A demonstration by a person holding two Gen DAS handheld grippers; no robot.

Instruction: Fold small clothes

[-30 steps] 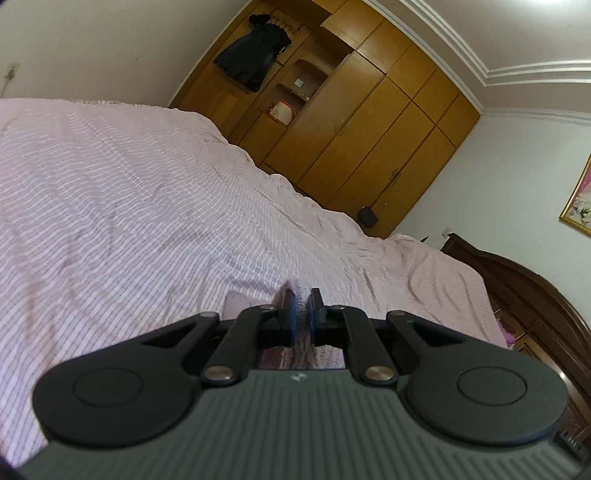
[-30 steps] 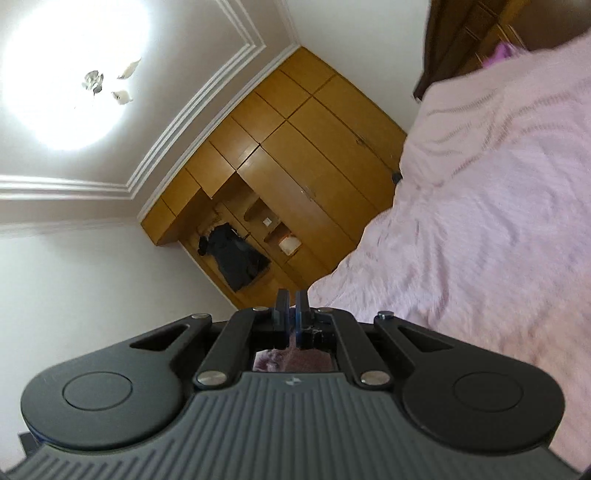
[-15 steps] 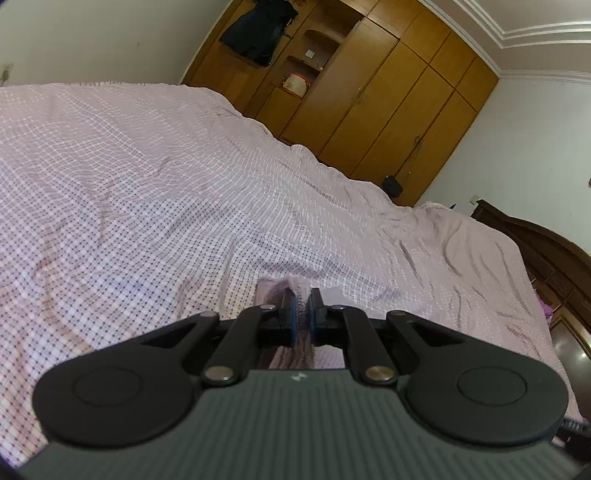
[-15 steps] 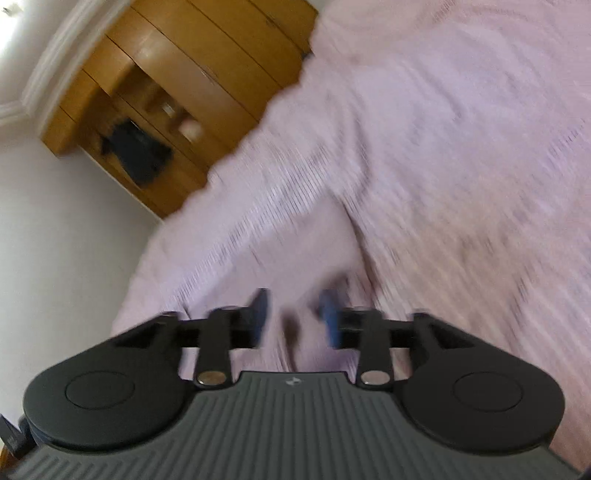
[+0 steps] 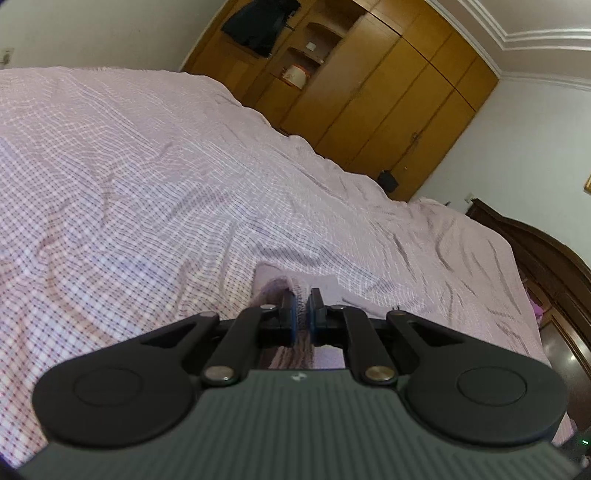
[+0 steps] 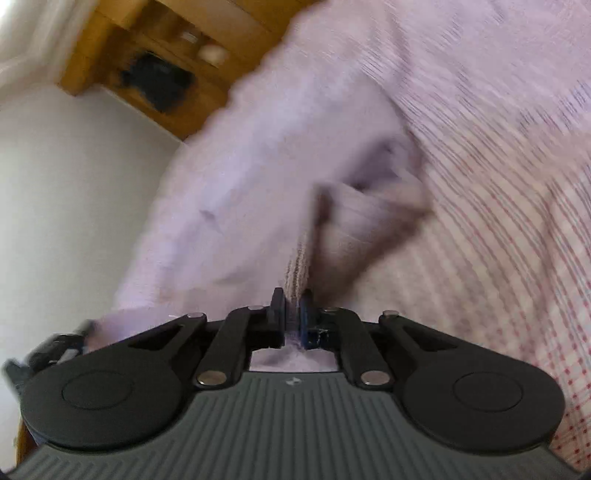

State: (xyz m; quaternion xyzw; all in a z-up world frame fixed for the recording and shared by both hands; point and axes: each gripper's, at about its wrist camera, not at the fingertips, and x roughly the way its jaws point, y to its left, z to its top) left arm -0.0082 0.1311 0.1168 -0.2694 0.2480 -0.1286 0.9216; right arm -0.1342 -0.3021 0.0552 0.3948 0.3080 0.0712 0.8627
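A small pale lilac garment (image 6: 266,177) lies on the checked pink bedsheet (image 5: 147,192), blurred in the right wrist view. My left gripper (image 5: 302,310) is shut on a ribbed edge of the garment (image 5: 280,291), low over the bed. My right gripper (image 6: 293,314) is shut on a striped ribbed hem of the same garment (image 6: 297,269). Most of the garment in the left wrist view is hidden behind the gripper body.
A wooden wardrobe (image 5: 388,103) with a dark jacket (image 5: 258,26) hanging on it stands past the bed's far edge. A dark wooden headboard (image 5: 546,266) is at the right. The left gripper's body (image 6: 48,350) shows at the left edge of the right wrist view.
The right gripper swung down from facing the ceiling to the bed, opened half a second ago, and has now shut on the garment's hem. The left gripper stayed shut and tilted lower.
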